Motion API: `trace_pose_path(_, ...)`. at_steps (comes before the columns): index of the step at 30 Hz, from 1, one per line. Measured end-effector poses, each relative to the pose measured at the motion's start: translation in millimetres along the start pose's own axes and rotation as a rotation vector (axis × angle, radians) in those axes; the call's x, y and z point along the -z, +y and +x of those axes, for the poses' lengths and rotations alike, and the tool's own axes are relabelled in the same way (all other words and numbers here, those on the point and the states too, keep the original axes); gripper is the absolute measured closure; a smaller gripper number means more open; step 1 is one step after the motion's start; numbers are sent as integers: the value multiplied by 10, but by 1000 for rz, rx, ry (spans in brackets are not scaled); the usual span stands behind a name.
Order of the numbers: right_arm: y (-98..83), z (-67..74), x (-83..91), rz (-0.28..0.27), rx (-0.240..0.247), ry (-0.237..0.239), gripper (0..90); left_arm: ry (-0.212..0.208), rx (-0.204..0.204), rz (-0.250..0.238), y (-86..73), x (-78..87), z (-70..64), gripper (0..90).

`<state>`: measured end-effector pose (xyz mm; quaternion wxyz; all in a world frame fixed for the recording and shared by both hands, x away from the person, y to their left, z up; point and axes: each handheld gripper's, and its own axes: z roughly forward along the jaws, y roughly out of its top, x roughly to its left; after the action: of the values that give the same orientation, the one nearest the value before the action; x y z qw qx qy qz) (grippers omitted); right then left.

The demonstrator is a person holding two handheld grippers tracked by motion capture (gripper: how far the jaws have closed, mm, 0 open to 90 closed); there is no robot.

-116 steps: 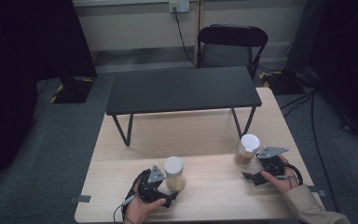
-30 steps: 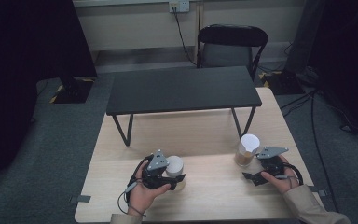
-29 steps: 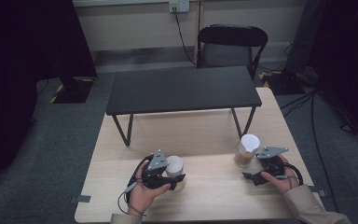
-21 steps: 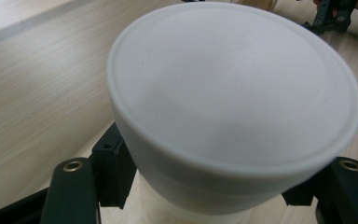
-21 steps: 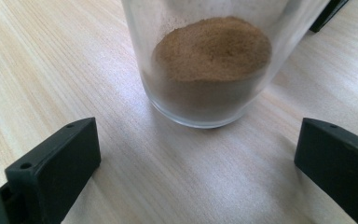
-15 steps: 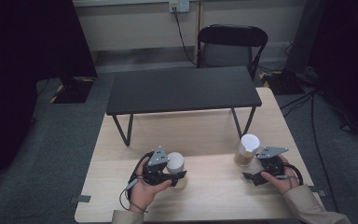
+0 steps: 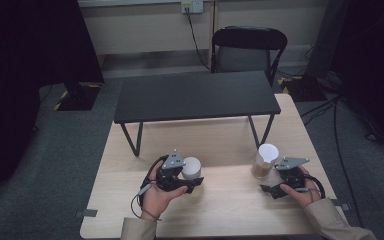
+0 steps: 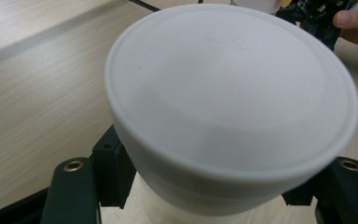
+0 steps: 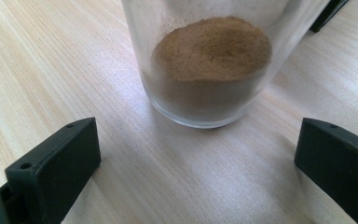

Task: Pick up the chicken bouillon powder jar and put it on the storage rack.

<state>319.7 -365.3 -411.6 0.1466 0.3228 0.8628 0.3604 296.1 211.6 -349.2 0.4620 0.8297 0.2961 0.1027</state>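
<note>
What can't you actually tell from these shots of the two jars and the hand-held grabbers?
- Left jar's contents: in the left gripper view its white lid covers the body; in the high view the left gripper hides it.
- Whether those jaws truly pinch that jar: their tips lie under the lid.
- Right jar: its top is cut off by the upper edge in the right gripper view.
- What the brown powder is: no label visible.

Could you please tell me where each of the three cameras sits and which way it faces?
High view: above the person's side, looking forward and down at the table; forearms, hands, both grippers show.
Left gripper view: on the left gripper, facing the white-lidded jar.
Right gripper view: on the right gripper, facing the powder jar.
Shared: both jars also show in the high view.
</note>
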Motion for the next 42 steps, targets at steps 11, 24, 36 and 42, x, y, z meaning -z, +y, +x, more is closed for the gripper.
trace_pose_path(11, 0, 0, 0, 0, 0, 0, 0, -14, 2, -15, 183, 2, 47, 336)
trace_pose_path(24, 0, 0, 0, 0, 0, 0, 0, -29, -6, -23, 395, 24, 110, 337)
trace_pose_path(36, 0, 0, 0, 0, 0, 0, 0, -33, -10, -21, 562, 31, 167, 337)
trace_pose_path(42, 0, -1, 0, 0, 0, 0, 0, -37, -12, -22, 652, 40, 192, 338)
